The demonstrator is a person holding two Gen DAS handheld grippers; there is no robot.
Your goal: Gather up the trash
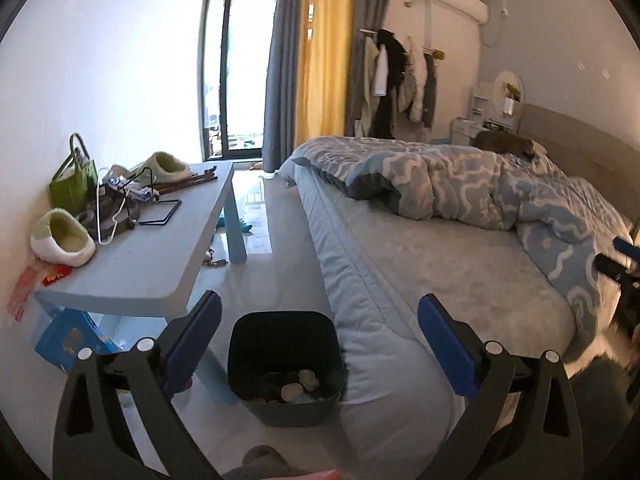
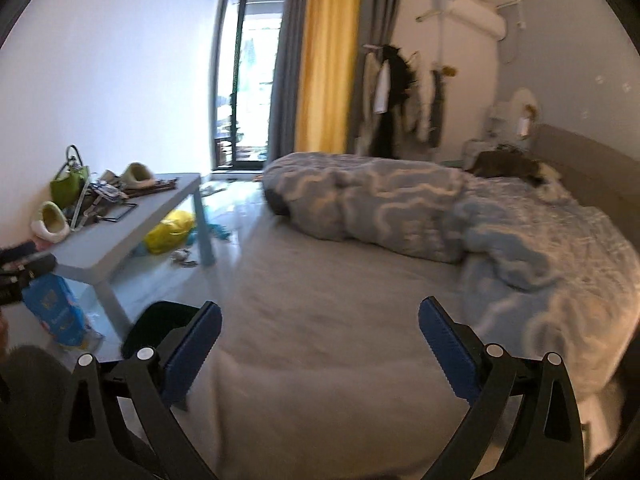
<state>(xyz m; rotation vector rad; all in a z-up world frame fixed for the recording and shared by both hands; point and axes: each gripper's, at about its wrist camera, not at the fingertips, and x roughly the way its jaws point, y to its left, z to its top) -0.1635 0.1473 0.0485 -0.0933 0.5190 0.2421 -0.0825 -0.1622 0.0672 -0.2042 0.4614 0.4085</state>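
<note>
The trash bin (image 1: 286, 364), a dark square tub, stands on the pale floor just beside the foot corner of the bed (image 1: 460, 280), and crumpled scraps of trash (image 1: 298, 386) lie in its bottom. The left gripper (image 1: 319, 344) hangs above the bin with its blue-padded jaws spread wide and nothing between them. The right gripper (image 2: 320, 346) is over the grey sheet of the bed, its jaws likewise wide apart and empty; in its view the bin shows only as a dark edge behind its left finger. To the left of the bin a light blue table (image 1: 160, 256) stands against the white wall, with a blue package (image 1: 66, 340) on the floor under its near end. On the table lie two green-and-white slippers (image 1: 62, 240), a green handbag (image 1: 74, 184), wire hangers (image 1: 156, 216) and other small clutter. A yellow bag (image 2: 170, 230) lies on the floor below the table's far end. A rumpled blue-patterned duvet (image 1: 460, 184) is heaped across the bed, and a dark animal (image 1: 504, 144) lies near the headboard. Beyond are clothes on a rack (image 1: 396, 80), grey and yellow curtains (image 1: 324, 52) and a glass door (image 1: 240, 64).
</note>
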